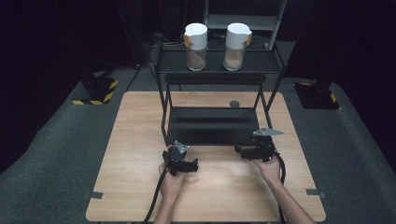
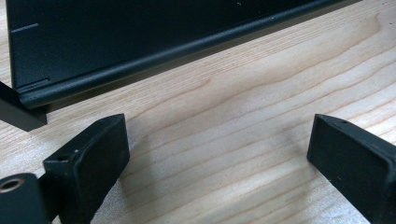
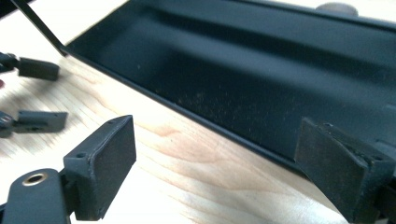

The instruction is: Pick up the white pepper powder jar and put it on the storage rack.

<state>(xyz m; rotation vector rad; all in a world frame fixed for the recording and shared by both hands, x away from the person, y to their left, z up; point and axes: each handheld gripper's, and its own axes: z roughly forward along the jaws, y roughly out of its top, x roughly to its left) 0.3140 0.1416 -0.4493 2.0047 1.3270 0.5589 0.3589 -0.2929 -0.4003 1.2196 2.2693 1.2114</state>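
Observation:
Two clear jars with white lids and brown contents stand side by side on the top level of a black metal rack (image 1: 261, 65): the left jar (image 1: 196, 46) and the right jar (image 1: 235, 45). My left gripper (image 1: 192, 164) rests low over the wooden table in front of the rack's left leg, open, with bare wood between its jaws (image 2: 219, 130). My right gripper (image 1: 239, 150) sits at the front right corner of the rack's lower tray (image 1: 212, 126), open and holding nothing (image 3: 217, 130). The left gripper's two fingers (image 3: 39, 70) appear at the far left of the right gripper view.
A small dark round disc (image 1: 234, 103) lies on the table behind the lower tray, and again as the disc (image 3: 334, 7) beyond the tray's far rim. The wooden table (image 1: 140, 140) is bare left of the rack. Yellow-black striped stand bases (image 1: 95, 91) sit on the grey floor.

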